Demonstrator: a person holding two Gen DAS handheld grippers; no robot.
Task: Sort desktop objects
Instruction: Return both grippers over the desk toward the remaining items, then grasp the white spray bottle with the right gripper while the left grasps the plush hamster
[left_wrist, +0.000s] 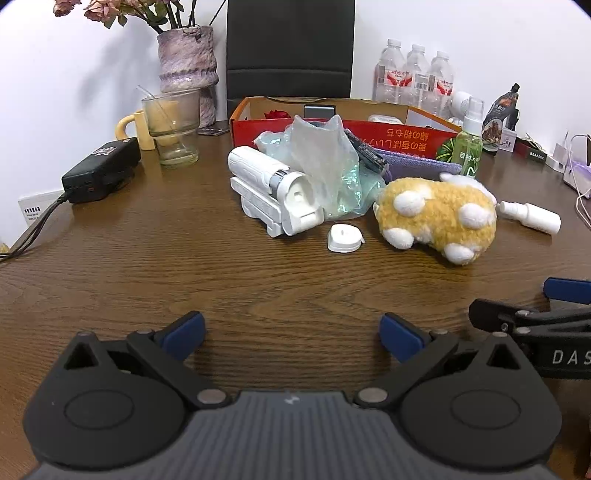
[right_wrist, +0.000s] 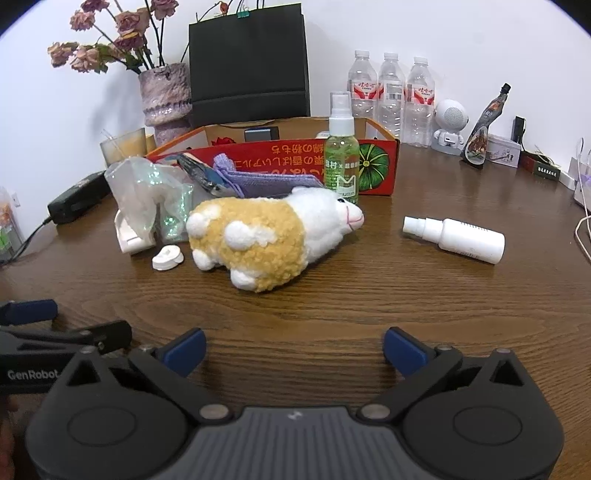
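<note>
Both tongs spread wide, empty: left tongs (left_wrist: 291, 334), right tongs (right_wrist: 294, 350) | plush sheep (right_wrist: 269, 236) lies ahead of both, apart

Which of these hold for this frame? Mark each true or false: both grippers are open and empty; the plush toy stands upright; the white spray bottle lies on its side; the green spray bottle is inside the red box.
1. Both grippers are open and empty. True: the left gripper and right gripper hold nothing.
2. The plush toy stands upright. False: it lies on its side on the table.
3. The white spray bottle lies on its side. True.
4. The green spray bottle is inside the red box. False: it stands upright in front of the box.
</note>
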